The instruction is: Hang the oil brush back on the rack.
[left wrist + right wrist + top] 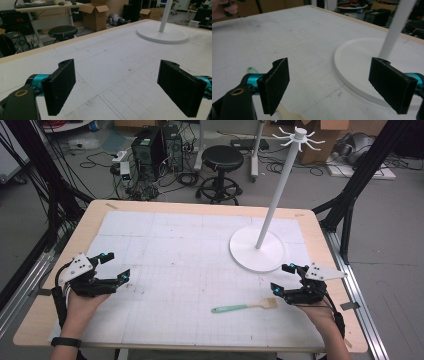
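Workshop clutter behind: black stool (222, 157), computer towers, cardboard boxes, cables on grey floor. White gridded tabletop (175, 255) framed in pale wood, mostly bare. White hanging stand (257, 251) at the far right, round base flat on the sheet, pole leaning up to a crown of hooks, likely meant for hanging utensils.

Spatula (244, 307) lying flat just nearer than the stand's base, mint-green handle pointing away from the right gripper (280, 279), pale wooden blade toward it. Blade end close beside the lower jaw, untouched, so apparently set within easy reach for a pickup.

Right gripper between spatula blade and stand base, jaws spread wide, nothing between the pads; in the right gripper view, the blade's pale tip (289, 114) just below the left-hand pad. Probably poised either to close on the blade end or freshly parted from it; cannot tell which.

Left gripper (111, 268) well apart from the stand, across the tabletop, jaws likewise spread and empty, parked out of the way.
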The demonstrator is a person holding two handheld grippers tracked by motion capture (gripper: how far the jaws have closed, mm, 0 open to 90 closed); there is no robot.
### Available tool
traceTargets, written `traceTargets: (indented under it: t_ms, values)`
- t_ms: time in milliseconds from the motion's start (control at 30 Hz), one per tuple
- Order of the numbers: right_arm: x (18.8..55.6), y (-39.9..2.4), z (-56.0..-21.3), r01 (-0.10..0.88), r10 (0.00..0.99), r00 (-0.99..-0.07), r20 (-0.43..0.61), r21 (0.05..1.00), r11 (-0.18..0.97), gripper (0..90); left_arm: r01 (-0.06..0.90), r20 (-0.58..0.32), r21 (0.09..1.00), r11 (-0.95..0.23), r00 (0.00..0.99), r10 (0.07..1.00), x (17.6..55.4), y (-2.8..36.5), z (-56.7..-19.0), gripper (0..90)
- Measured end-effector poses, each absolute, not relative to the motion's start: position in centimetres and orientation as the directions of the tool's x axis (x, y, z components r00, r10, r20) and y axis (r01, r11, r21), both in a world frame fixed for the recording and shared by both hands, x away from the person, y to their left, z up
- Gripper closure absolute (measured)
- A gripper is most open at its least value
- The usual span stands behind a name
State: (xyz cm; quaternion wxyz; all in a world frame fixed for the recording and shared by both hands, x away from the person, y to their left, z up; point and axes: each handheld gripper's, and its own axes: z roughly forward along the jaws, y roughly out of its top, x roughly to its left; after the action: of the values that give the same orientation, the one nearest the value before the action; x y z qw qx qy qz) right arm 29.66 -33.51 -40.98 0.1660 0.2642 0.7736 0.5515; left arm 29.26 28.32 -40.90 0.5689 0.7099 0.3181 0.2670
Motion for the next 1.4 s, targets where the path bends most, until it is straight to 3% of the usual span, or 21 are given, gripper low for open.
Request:
traceTargets:
  t_ms: [267,600,1067,1400]
  values:
    - [29.8,-30.1,-41.5,0.226,0.454,-0.890,0.047,0.909,0.350,16.9,0.149,0.017,0.977,-0.153,0.659,0.752,29.3,28.2,-40.9,15.8]
    - [29.8,-27.6,-42.5,0.220,0.369,-0.928,0.046,0.869,0.444,19.8,0.150,0.020,0.976,-0.160,0.664,0.747,29.4,28.0,-40.9,15.8]
    - [29.7,-26.2,-43.8,0.198,0.257,-0.965,0.055,0.796,0.573,39.5,0.157,0.026,0.972,-0.176,0.669,0.742,29.4,27.8,-41.1,15.8]
    - [29.7,-25.7,-44.5,0.190,0.228,-0.972,0.050,0.740,0.645,53.1,0.168,0.022,0.969,-0.183,0.677,0.736,29.5,27.6,-41.2,15.9]
